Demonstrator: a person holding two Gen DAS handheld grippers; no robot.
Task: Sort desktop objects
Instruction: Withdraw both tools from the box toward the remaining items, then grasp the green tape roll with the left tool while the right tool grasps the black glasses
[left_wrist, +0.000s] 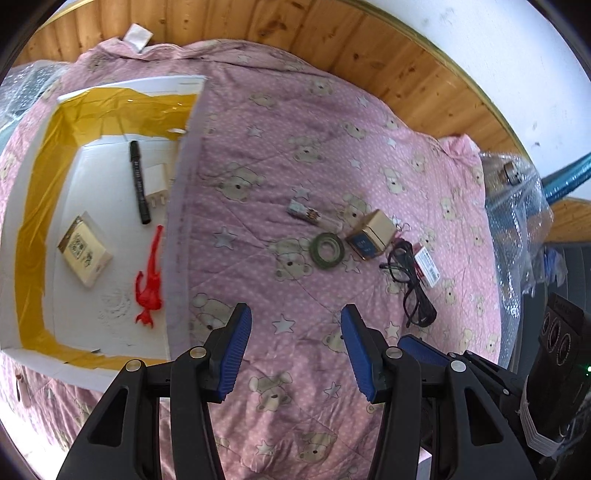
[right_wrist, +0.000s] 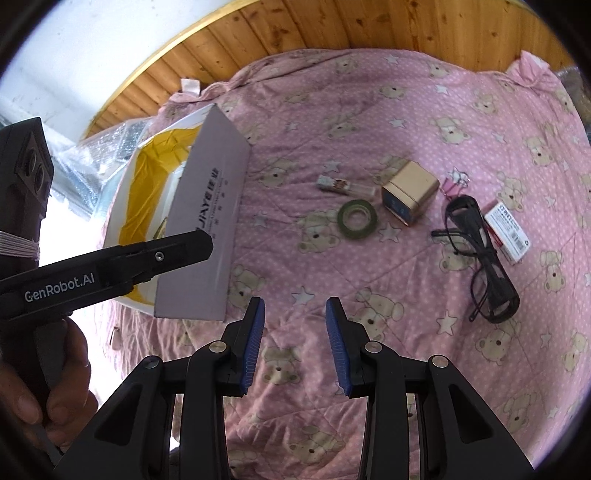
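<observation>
Two grippers hover with nothing between their blue pads: our left gripper (left_wrist: 295, 347) and our right gripper (right_wrist: 295, 341) both stand with jaws apart above the pink bear-print quilt (right_wrist: 369, 110). Farther out on the quilt we see a green tape roll (right_wrist: 357, 218), with a gold tin box (right_wrist: 410, 192) just right of it. Black glasses (right_wrist: 480, 258) lie to the right, touching a white packet (right_wrist: 506, 230). At far left the white cardboard box (left_wrist: 29, 229) holds a black marker (left_wrist: 138, 182), a white charger (left_wrist: 157, 184), a red figure (left_wrist: 149, 284) and a beige card pack (left_wrist: 84, 249).
</observation>
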